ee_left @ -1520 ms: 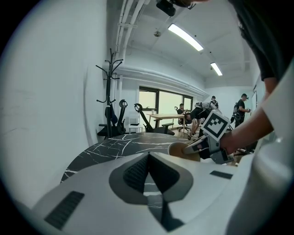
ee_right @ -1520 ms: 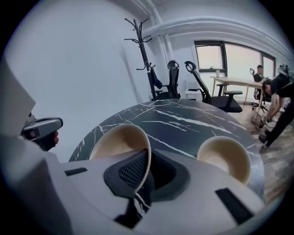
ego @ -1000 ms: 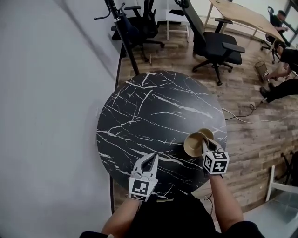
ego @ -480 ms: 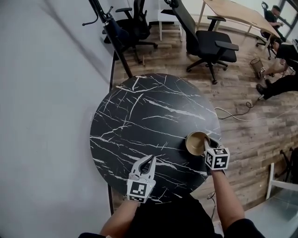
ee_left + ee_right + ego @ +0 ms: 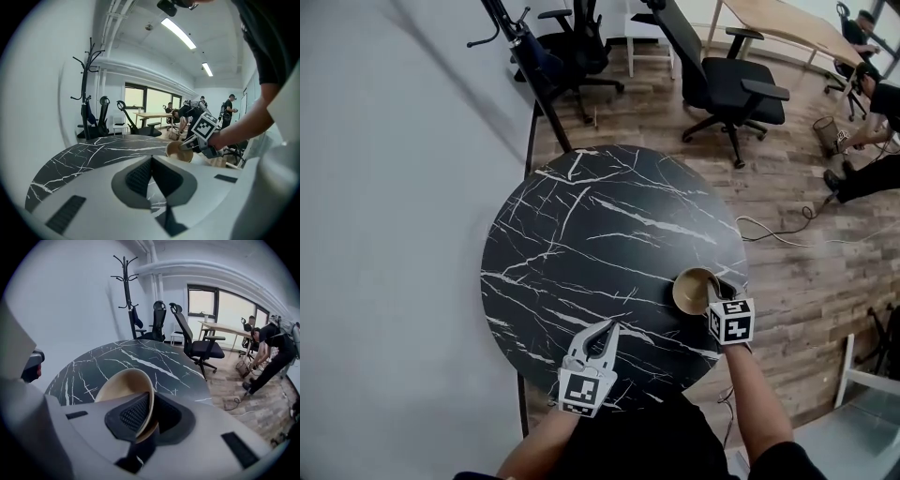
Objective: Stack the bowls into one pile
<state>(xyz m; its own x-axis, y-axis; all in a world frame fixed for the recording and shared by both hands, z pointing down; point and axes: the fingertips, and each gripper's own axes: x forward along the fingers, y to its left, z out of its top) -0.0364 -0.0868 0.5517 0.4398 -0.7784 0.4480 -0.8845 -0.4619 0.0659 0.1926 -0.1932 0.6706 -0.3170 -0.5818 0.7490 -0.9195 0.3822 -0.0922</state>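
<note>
Black marble with white veins covers the round surface (image 5: 581,244), which stands on a wood floor (image 5: 806,262) with office chairs (image 5: 736,89) beyond it. A tan bowl (image 5: 692,289) sits between 3 and 4 o'clock, close to the surface's rim. The right gripper (image 5: 711,292) grasps its near wall. The jaws have just eased apart a little, with the thin rim between the pads. The right gripper view shows the bowl tilted. Whether a second bowl lies nested under it I cannot tell. The left gripper (image 5: 608,327) hangs clenched on nothing at 6 o'clock.

The risk is in the let-go. If the bowl is freed while tilted this near the edge, it could rock or slide off onto the floor. A pinch on so thin a wall may also slip early.
</note>
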